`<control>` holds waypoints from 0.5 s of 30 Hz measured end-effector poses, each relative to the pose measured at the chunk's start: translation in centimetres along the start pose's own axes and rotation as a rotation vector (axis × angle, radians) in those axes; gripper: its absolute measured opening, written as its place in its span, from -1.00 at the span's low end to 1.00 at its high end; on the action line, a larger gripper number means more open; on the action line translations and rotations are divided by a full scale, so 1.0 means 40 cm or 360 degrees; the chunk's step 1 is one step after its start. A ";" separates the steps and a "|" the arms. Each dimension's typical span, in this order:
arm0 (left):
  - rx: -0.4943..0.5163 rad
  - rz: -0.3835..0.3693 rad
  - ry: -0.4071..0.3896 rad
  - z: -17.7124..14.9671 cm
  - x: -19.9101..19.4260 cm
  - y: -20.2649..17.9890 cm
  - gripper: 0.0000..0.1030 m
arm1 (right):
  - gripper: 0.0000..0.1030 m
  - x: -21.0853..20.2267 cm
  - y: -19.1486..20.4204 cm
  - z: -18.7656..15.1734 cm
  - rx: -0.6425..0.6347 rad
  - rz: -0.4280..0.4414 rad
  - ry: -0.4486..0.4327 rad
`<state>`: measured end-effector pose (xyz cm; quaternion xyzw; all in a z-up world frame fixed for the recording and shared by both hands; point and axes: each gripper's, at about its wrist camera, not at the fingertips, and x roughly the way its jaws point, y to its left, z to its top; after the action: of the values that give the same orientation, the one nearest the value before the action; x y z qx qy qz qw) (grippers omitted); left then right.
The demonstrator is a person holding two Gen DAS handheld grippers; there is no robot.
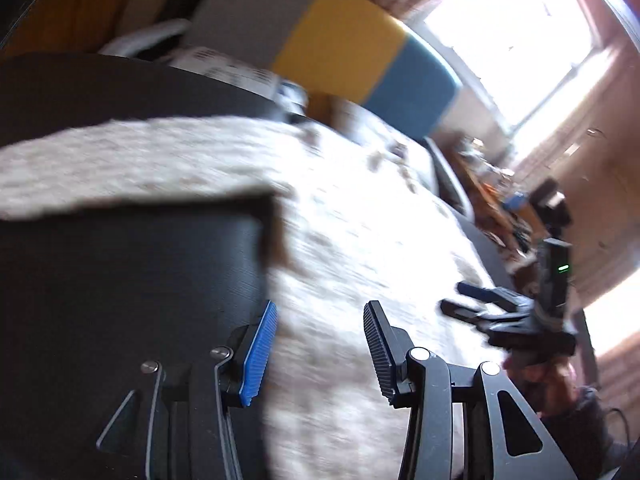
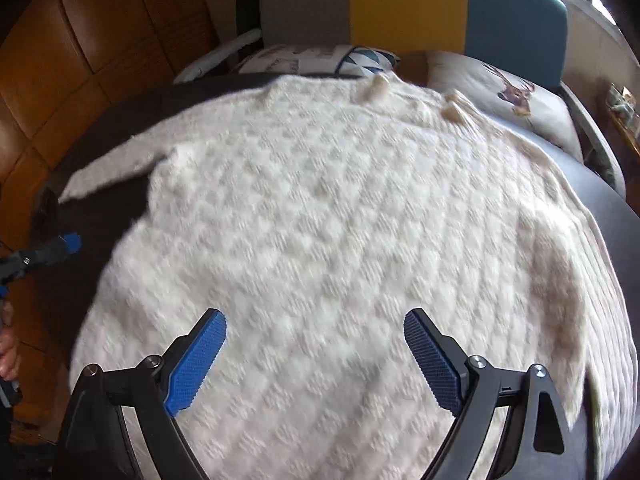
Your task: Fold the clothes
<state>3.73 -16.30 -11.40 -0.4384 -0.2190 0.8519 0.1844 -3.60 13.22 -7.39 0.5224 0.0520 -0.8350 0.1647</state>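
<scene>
1. Where the cream knitted sweater [image 2: 328,216] lies spread flat over the dark table [image 2: 100,136], its left sleeve [image 2: 116,168] sticks out sideways across bare tabletop, and that end looks the easiest place to start.
2. The left gripper [image 1: 318,354] hangs at the sweater's left edge with its jaws apart and nothing between them; the pictures are blurred, so whether the pads brush the knit I cannot tell.
3. The body of the garment is a thick, fuzzy, textured knit. I judge it soft and floppy, moderately heavy for cloth, and grippy rather than slippery, so it should drape and sag from any pinch instead of holding a shape.
4. The right gripper [image 2: 316,354] hovers above the lower middle of the sweater, jaws spread wide and empty.
5. The right side spills over the table edge, where the hem and side seam [image 2: 600,280] offer a doubled, firmer thickness to pinch. Loose stitches could snag, so a full-pad pinch on edges seems wiser than on the open knit.
</scene>
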 end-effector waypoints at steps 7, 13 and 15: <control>0.0178 0.0358 0.0188 -0.077 0.152 -0.112 -0.10 | 0.87 -0.020 -0.155 -0.165 0.0214 -0.0201 -0.0016; 0.0101 0.0186 0.0072 -0.048 0.104 -0.132 -0.07 | 0.93 -0.046 -0.156 -0.169 0.0241 -0.0139 -0.0071; 0.0116 0.0228 0.0112 -0.046 0.126 -0.140 0.05 | 0.93 -0.072 -0.143 -0.182 0.0253 -0.0035 -0.0116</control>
<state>3.15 -8.68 -12.71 -0.4757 -0.1494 0.8543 0.1464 1.90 21.12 -8.56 0.5025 -0.0148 -0.8567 0.1153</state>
